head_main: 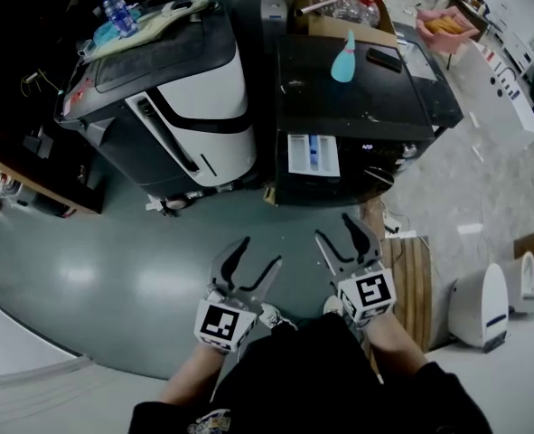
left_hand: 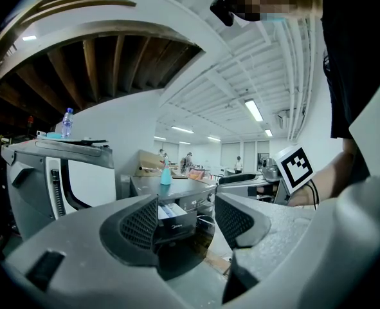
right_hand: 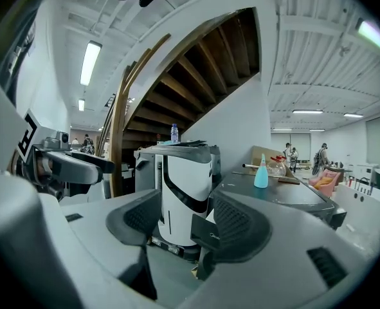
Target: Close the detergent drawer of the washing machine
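Observation:
A black washing machine (head_main: 357, 107) stands ahead of me, and its detergent drawer (head_main: 313, 155) is pulled out at the front left, white inside with a blue compartment. The drawer (left_hand: 172, 215) also shows between the jaws in the left gripper view, and its dark front (right_hand: 206, 232) shows in the right gripper view. My left gripper (head_main: 251, 266) is open with nothing in it, well short of the machine. To its right, my right gripper (head_main: 347, 235) is open too, a little below the drawer.
A white and black machine (head_main: 172, 98) stands left of the washer, with a water bottle (head_main: 118, 10) on top. A turquoise bottle (head_main: 344, 59) and a dark phone-like object (head_main: 384, 59) sit on the washer. A cardboard box (head_main: 339, 7) is behind it. Wooden slats (head_main: 413, 269) lie at right.

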`<state>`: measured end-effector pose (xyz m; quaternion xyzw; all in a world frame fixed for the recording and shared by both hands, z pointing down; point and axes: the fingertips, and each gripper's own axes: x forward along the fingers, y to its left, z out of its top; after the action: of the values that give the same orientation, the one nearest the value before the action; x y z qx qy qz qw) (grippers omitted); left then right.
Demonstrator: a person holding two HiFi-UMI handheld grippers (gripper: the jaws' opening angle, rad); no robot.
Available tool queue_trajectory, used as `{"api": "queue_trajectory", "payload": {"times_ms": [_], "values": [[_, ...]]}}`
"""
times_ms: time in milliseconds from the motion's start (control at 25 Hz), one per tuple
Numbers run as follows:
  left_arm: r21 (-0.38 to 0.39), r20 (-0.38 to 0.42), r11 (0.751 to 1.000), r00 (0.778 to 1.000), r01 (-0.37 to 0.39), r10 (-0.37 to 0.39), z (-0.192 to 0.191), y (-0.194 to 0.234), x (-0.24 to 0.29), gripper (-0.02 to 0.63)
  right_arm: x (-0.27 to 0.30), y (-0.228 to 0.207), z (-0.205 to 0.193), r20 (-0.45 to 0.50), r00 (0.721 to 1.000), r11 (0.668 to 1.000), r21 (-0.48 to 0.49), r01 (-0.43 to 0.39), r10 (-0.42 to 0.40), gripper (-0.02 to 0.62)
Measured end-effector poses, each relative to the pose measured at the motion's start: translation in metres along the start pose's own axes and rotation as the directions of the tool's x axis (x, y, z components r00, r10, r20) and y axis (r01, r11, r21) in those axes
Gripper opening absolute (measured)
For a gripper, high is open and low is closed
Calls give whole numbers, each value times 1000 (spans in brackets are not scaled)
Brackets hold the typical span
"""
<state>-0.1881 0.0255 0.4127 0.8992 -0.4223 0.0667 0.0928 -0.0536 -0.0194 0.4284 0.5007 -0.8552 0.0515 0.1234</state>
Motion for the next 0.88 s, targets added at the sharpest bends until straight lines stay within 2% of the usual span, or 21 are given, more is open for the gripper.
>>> {"api": "queue_trajectory", "payload": {"times_ms": [200,440,880], "values": [[-3,1,1000,1000,3,-3,-5,13,8,258,13,-8,-10,-19,999,999,10,33,-33,258],[-9,-11,1000,1000,8,-8,-8,13,34,258,26,-40,-26,-53,996,998,12,67,-66,264],[0,-24,999,999,-38,38,-3,19,97,258,71,-106,-73,-106,992,998,0,63,-63,272]]}}
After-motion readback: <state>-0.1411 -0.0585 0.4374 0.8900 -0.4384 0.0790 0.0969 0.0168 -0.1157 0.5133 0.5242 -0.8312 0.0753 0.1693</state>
